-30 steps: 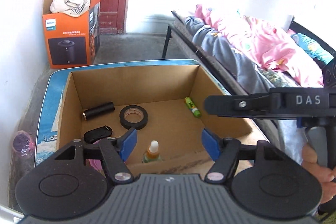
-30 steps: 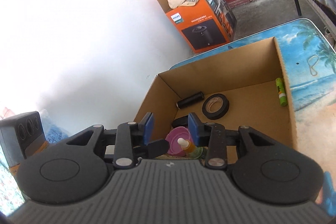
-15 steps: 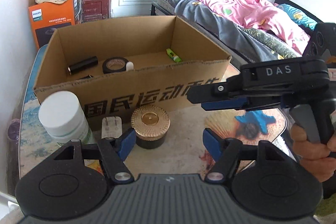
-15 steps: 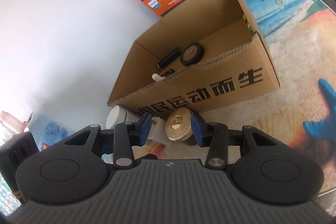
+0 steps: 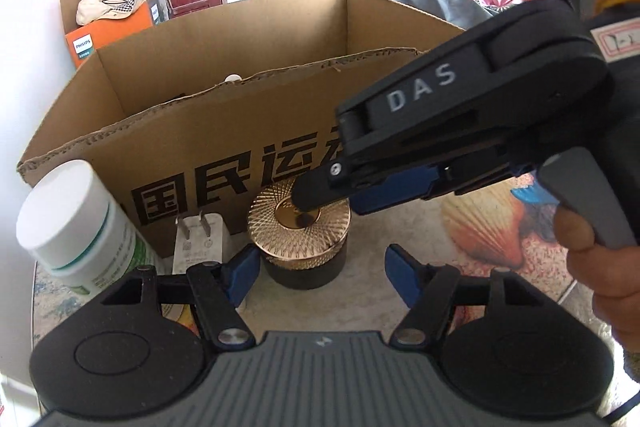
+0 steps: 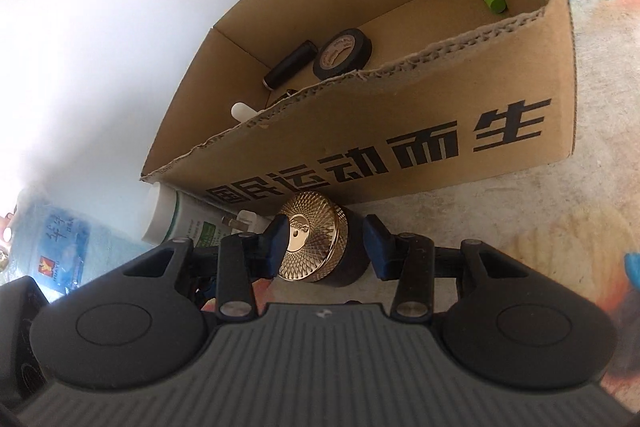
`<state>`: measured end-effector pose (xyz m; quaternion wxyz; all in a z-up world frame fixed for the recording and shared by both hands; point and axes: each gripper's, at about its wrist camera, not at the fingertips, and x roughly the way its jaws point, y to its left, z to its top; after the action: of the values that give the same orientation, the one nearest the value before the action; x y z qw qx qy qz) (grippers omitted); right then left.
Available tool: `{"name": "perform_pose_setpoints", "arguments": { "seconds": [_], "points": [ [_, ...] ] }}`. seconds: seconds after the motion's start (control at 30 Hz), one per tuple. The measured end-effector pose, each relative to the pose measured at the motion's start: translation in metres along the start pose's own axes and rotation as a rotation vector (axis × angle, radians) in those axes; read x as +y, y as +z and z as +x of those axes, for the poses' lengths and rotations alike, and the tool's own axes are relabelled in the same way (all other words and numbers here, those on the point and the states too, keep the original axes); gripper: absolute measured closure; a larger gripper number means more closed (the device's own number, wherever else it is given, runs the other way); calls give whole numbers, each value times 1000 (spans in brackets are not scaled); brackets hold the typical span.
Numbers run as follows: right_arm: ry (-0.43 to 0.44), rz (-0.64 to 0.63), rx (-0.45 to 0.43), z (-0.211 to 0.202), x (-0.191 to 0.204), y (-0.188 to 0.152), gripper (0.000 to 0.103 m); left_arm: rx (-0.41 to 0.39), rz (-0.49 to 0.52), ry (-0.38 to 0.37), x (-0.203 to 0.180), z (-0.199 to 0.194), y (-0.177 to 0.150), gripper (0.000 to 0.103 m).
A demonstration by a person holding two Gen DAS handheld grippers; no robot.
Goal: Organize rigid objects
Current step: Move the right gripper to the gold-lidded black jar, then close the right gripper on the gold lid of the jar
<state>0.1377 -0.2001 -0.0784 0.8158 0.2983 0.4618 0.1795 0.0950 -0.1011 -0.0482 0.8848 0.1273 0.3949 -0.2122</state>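
Jar [image 6: 320, 247] sits between our open right gripper [image 6: 326, 247]; left gripper [image 5: 320, 273] open; next we close, lift into box [image 6: 400, 131].

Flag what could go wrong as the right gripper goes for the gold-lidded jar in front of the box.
1. The right gripper straddles the gold-lidded jar, pads not clearly pressing; gripping only the lid could lift it off.
2. The left gripper sits close at the same jar, so the two may collide.
3. The white charger and white bottle stand beside it and could get knocked.
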Motion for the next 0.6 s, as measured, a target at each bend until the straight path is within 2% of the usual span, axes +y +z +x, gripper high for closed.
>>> {"name": "perform_pose_setpoints", "arguments": {
  "seconds": [0.23,0.6],
  "points": [
    [-31,-69,24,-7,4,4,61,-6,6,-46,0,4,4,33],
    [-105,6,-15,-60,-30,-14,61,-17,101,-188,-33,0,4,33]
  ]
}}
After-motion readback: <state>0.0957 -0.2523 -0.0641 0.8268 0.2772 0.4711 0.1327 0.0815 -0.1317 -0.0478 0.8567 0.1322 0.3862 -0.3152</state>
